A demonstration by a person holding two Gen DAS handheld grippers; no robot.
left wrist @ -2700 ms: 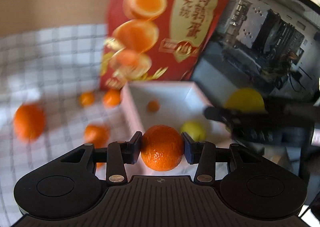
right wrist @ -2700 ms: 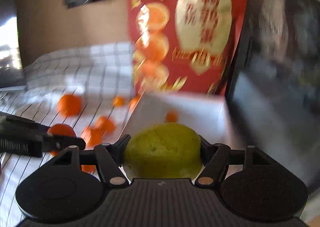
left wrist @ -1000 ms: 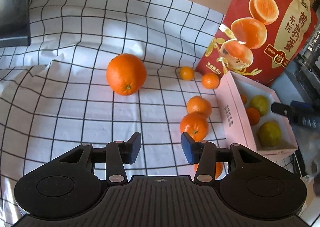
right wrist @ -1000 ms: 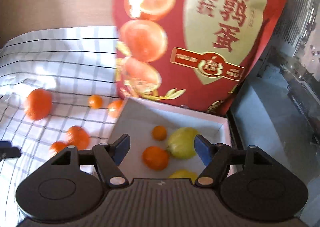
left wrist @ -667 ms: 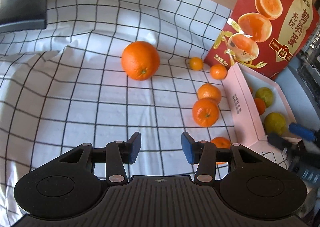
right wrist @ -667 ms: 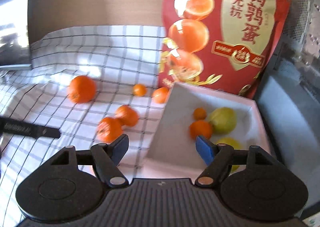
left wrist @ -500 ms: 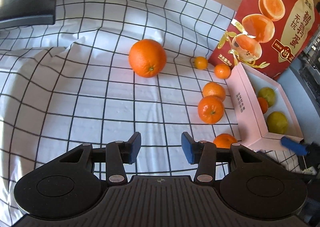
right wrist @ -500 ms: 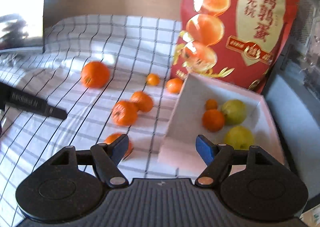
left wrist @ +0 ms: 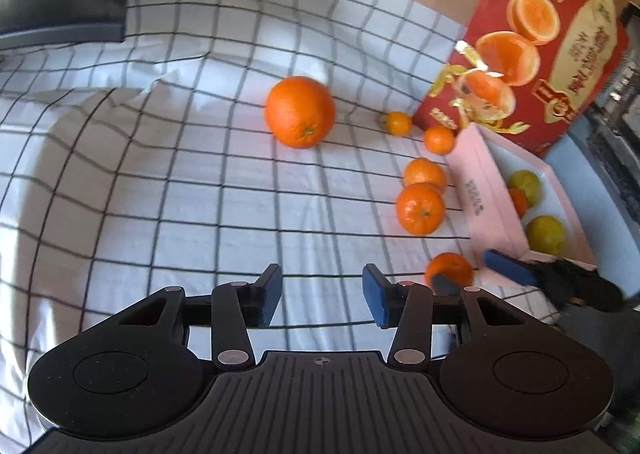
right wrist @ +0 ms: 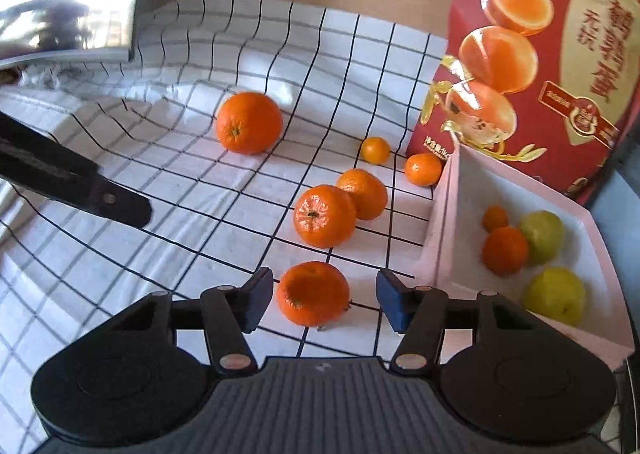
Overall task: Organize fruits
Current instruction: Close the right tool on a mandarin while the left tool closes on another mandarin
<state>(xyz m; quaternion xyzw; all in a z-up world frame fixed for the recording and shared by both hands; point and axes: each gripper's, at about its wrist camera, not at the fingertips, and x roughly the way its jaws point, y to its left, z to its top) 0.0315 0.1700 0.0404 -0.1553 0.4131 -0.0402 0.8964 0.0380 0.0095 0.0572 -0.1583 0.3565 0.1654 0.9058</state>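
A checked cloth (right wrist: pixel 200 190) covers the tabletop, with a red bag (right wrist: pixel 552 66) standing behind a pink box (right wrist: pixel 452 222) that holds two yellow-green fruits and two small oranges. A large orange (right wrist: pixel 249 123) lies well apart from the box. The right tool (right wrist: pixel 325 300) is closing around a mandarin (right wrist: pixel 313 293) on the cloth, pads not yet touching it, while the left tool (left wrist: pixel 321 296) stands released and empty above bare cloth.
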